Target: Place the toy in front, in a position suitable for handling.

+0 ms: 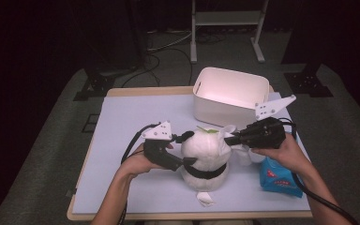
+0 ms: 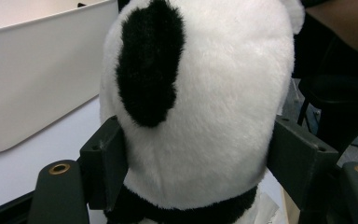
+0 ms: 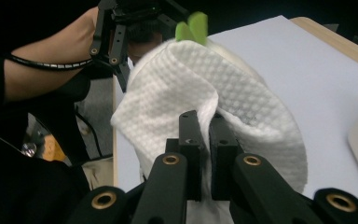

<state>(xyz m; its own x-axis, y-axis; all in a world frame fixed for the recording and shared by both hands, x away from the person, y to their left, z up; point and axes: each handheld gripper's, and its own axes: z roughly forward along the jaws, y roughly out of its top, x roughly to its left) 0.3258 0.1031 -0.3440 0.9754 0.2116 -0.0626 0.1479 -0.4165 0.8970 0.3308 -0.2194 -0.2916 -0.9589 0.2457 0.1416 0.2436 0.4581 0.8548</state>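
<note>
A white and black panda plush toy (image 1: pixel 205 152) stands upright on the pale mat (image 1: pixel 131 122), with a green leaf (image 3: pixel 192 25) on its head. My left gripper (image 1: pixel 187 149) reaches in from the left, and its jaws press into both sides of the plush (image 2: pixel 205 116) just above the black neck band. My right gripper (image 1: pixel 228 139) comes from the right, shut on a fold of white embossed paper towel (image 3: pixel 177 93). The towel lies draped against the plush's head. The person's other hand and the left gripper (image 3: pixel 121 42) show beyond the towel in the right gripper view.
A white plastic bin (image 1: pixel 229 96) stands at the back of the mat, close behind the plush. A blue tissue pack (image 1: pixel 276 179) lies at the right by the right forearm. A crumpled white scrap (image 1: pixel 206 199) lies in front of the plush near the table's front edge.
</note>
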